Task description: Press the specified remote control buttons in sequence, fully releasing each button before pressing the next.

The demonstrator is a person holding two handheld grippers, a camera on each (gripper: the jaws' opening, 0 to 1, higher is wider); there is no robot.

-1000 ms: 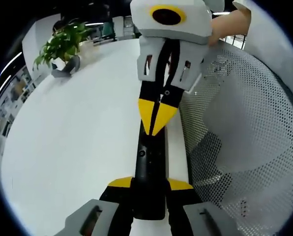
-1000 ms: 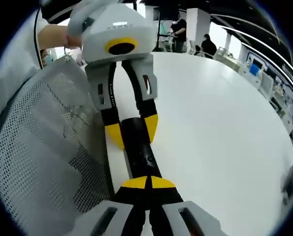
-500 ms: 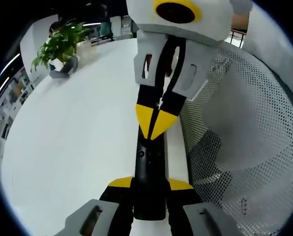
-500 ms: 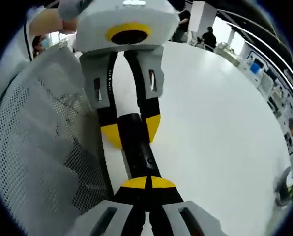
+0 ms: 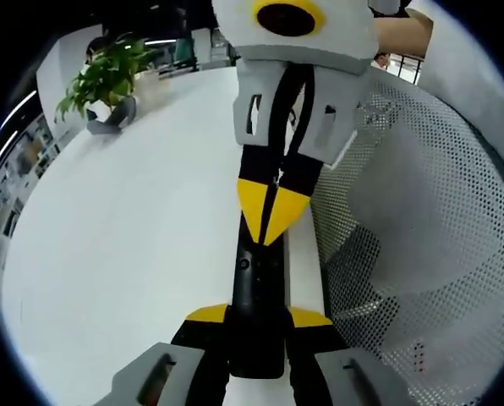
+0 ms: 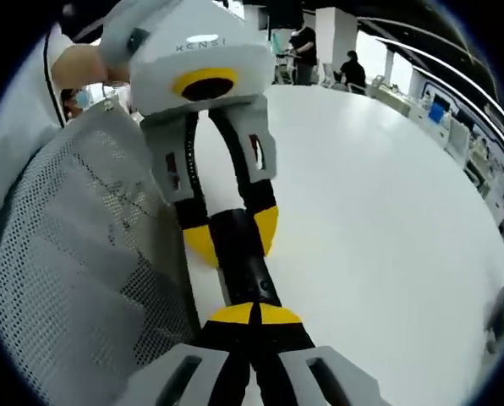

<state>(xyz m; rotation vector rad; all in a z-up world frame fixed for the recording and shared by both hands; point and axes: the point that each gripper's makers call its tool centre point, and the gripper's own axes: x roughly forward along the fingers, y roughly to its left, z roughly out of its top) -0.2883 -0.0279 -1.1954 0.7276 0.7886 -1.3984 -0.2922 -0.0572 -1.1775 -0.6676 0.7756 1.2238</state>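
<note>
While the left hand-held gripper (image 5: 256, 326) pinched the near end of the remote (image 5: 256, 292) at the bottom centre of the left gripper view, the right hand-held gripper (image 5: 271, 235) came down from the top of that frame, its yellow tips pressed together into one point resting on the remote's upper face. In the right gripper view the roles mirrored: the right one (image 6: 254, 315) sat at the bottom centre, jaws together over the remote (image 6: 242, 258), the left one (image 6: 231, 238) clamping its far end. To press well, I judge the point should push straight down on a single button, then lift fully clear before moving. The remote was slim, long and black, with a small round button visible, lying on a white strip at the edge of the white desk (image 5: 125, 237), beside a mesh chair (image 5: 413, 220).
</note>
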